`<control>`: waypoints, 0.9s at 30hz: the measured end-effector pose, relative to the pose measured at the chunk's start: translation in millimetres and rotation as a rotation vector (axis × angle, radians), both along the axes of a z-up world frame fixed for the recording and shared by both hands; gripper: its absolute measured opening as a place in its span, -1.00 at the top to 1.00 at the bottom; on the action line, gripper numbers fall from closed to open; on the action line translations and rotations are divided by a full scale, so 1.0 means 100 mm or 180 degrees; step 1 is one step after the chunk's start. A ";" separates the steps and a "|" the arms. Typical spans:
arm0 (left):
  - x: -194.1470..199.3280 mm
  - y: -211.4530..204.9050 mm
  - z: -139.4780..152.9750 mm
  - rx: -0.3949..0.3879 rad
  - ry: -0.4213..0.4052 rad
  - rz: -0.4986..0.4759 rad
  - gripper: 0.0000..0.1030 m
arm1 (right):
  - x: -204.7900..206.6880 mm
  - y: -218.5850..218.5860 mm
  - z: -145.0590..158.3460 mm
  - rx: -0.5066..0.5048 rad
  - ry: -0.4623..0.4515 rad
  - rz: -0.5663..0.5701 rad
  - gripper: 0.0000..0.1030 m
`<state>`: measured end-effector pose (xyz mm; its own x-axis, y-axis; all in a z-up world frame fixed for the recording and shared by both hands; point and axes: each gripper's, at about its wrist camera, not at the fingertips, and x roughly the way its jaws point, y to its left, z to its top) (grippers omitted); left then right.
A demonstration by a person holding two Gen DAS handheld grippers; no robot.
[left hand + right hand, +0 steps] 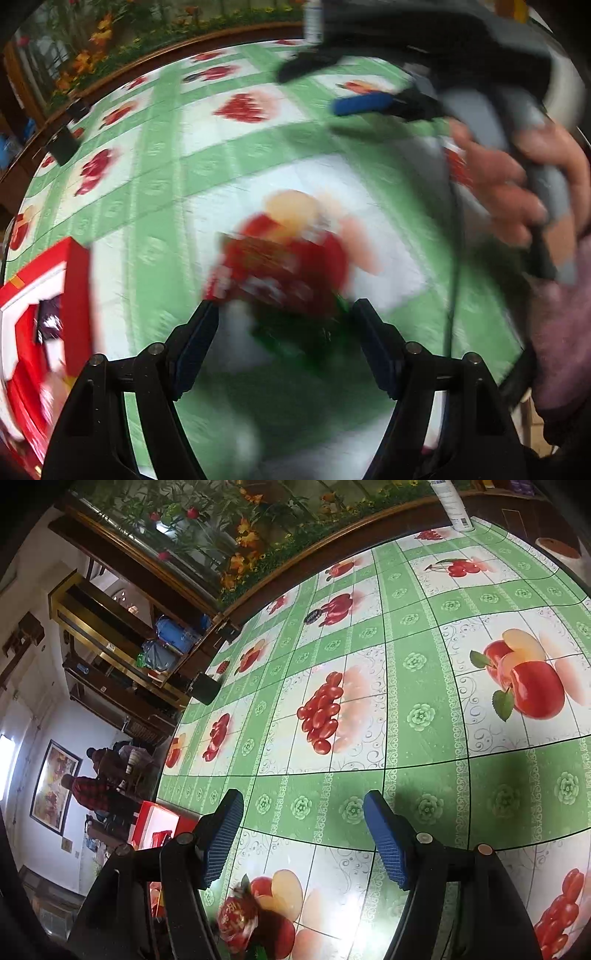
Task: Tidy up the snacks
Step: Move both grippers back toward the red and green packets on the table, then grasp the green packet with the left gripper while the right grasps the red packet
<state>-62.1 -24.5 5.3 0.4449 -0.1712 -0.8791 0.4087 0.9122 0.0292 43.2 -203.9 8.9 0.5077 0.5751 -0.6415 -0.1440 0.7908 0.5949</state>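
Much of your left wrist view is smeared by blur: the red snack packet (280, 266) lying on the tablecloth (155, 192) just ahead of your left gripper (284, 314) shows no readable detail. That gripper gapes wide, holding nothing. Your right gripper (303, 812) is also spread, empty, over bare green-checked cloth; the packet (236, 923) sits low, partly behind its left finger. The red box (44, 295) is cut off at the left. A wooden rim (295, 561) borders the table's far edge.
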 end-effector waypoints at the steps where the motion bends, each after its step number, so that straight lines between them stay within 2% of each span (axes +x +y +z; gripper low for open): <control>1: 0.09 0.06 0.01 0.0042 0.0005 0.0106 -0.45 | 0.00 0.00 0.01 -0.0025 -0.0014 -0.0022 -0.37; 5: 0.31 0.25 0.18 0.0125 -0.0179 0.0423 -0.45 | -0.03 0.04 0.05 -0.0015 -0.0078 0.0083 -0.37; 9: 0.14 0.44 0.34 0.0078 -0.0373 0.0627 -0.45 | -0.08 0.19 0.11 0.0014 -0.0151 0.0418 -0.36; 11: 0.05 0.51 0.35 0.0052 -0.0365 0.0680 -0.45 | -0.14 0.36 0.13 -0.0104 -0.0212 0.0684 -0.36; 13: -0.04 0.50 0.30 0.0023 -0.0289 0.0606 -0.45 | -0.22 0.55 0.15 -0.0253 -0.0278 0.0910 -0.36; 16: -0.21 0.46 0.27 0.0121 -0.0272 0.0441 -0.45 | -0.29 0.75 0.15 -0.0426 -0.0396 0.1001 -0.37; 22: -0.30 0.48 0.30 0.0069 -0.0290 0.0279 -0.45 | -0.23 1.05 0.01 -0.0584 -0.0255 0.0937 -0.39; 27: -0.43 0.55 0.34 0.0084 -0.0323 0.0191 -0.45 | -0.21 1.38 -0.05 -0.0719 -0.0232 0.1033 -0.38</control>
